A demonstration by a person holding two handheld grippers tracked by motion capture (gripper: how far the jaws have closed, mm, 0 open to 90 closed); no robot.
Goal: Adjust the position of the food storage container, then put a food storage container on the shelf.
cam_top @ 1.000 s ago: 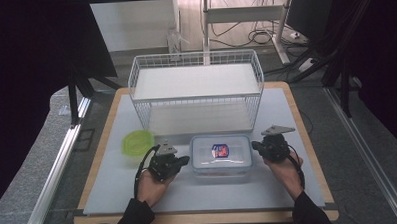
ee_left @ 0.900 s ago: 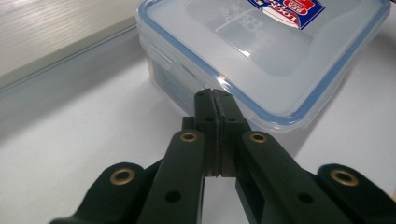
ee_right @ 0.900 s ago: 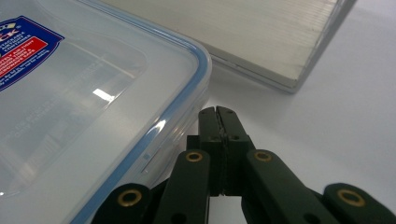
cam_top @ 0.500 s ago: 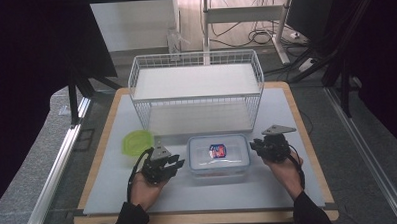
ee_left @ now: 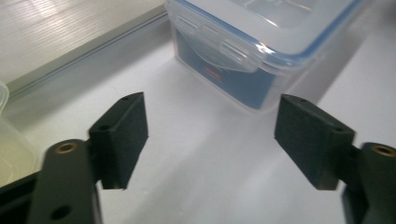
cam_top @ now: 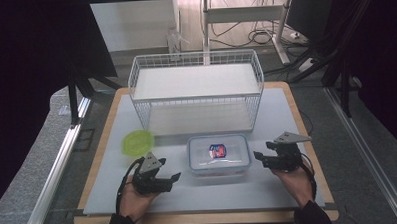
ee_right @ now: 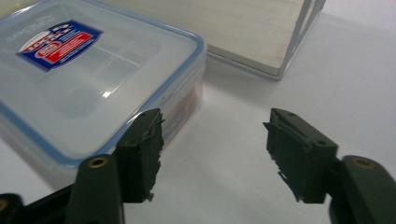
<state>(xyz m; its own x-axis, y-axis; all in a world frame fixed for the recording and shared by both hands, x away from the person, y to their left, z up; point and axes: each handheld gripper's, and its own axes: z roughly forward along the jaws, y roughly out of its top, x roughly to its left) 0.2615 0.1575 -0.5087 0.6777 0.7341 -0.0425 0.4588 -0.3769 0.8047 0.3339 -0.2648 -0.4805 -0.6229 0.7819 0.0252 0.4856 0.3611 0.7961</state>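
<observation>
A clear lidded food container (cam_top: 219, 154) with a blue rim and a red-and-blue label sits on the white mat in front of the wire rack. My left gripper (cam_top: 175, 178) is open at its left, a short gap away; in the left gripper view the container (ee_left: 261, 51) with its side latch lies beyond the jaws. My right gripper (cam_top: 258, 157) is open just right of the container. In the right gripper view the container (ee_right: 88, 74) sits at the left, its corner close behind the left fingertip (ee_right: 142, 154).
A white wire rack (cam_top: 196, 92) with two shelves stands at the back of the mat; its corner (ee_right: 289, 42) shows in the right gripper view. A yellow-green round lid (cam_top: 137, 142) lies left of the container, above my left gripper. The wooden table edge (cam_top: 205, 217) runs along the front.
My left gripper drew back toward the front and away from the container's left side. The right gripper shifted slightly right and forward. The container stayed put.
</observation>
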